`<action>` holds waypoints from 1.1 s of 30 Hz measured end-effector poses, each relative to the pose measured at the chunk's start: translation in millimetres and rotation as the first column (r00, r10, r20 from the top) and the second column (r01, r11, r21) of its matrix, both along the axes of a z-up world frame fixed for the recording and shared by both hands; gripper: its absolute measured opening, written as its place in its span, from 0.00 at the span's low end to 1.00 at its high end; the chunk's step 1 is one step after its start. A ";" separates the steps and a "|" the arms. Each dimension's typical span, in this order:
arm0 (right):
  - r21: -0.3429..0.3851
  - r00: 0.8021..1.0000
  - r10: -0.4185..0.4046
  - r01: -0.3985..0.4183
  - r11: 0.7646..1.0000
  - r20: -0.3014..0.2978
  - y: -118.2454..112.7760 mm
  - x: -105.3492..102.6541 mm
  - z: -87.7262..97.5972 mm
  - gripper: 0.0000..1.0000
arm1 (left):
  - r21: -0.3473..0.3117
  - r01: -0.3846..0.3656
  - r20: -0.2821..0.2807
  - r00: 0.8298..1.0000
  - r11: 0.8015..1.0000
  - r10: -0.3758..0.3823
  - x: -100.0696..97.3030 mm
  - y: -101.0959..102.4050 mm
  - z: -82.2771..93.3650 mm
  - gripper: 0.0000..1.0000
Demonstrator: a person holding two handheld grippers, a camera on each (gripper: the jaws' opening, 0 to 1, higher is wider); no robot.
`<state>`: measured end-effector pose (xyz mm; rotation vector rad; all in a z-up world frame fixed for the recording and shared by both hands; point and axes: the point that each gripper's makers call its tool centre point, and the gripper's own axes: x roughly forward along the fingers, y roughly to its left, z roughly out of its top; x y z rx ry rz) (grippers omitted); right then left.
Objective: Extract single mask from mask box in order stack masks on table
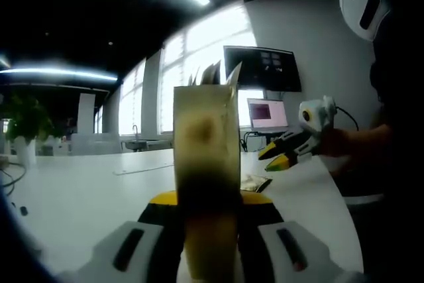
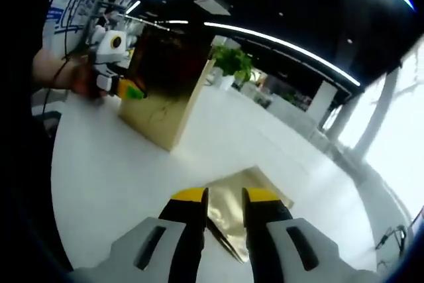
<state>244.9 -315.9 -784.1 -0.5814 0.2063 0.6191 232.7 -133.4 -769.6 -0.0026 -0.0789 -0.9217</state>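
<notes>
A tall gold mask box (image 1: 205, 144) stands upright on the white table (image 1: 79, 197), and my left gripper (image 1: 209, 202) is shut on its near edge. Pale mask edges (image 1: 213, 73) poke from its top. In the right gripper view the same box (image 2: 169, 107) stands at the far left with the left gripper (image 2: 129, 89) clamped to its side, held by a hand. My right gripper (image 2: 225, 198) hovers with its jaws slightly apart over a flat gold mask packet (image 2: 255, 187) lying on the table. The right gripper (image 1: 277, 157) also shows right of the box, above that packet (image 1: 255, 181).
The white table (image 2: 119, 177) stretches wide on all sides. A monitor (image 1: 263, 67) and a laptop screen (image 1: 267, 113) stand at the far right. A potted plant (image 1: 26, 124) sits at the left edge, with cables (image 1: 10, 178) near it. A person's dark sleeve (image 1: 391, 164) is at right.
</notes>
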 end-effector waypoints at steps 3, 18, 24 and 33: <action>0.080 1.000 0.008 -0.008 0.997 0.002 4.4 -1.3 9.9 0.18 | 0.000 0.000 0.000 1.000 1.000 0.000 0.0 0.0 0.0 0.33; 0.298 0.997 0.061 -0.071 0.952 0.042 16.3 -0.4 59.0 0.22 | 0.002 -0.002 0.002 1.000 1.000 0.002 -0.3 -0.1 0.0 0.33; 0.420 0.995 0.077 -0.093 0.903 0.056 21.9 -0.1 76.5 0.23 | 0.002 -0.002 0.001 1.000 1.000 0.002 0.1 0.1 -0.1 0.33; 0.576 0.992 0.119 -0.118 0.809 0.037 20.4 -8.0 74.7 0.24 | 0.002 -0.003 0.001 1.000 1.000 0.003 0.4 0.3 -0.2 0.33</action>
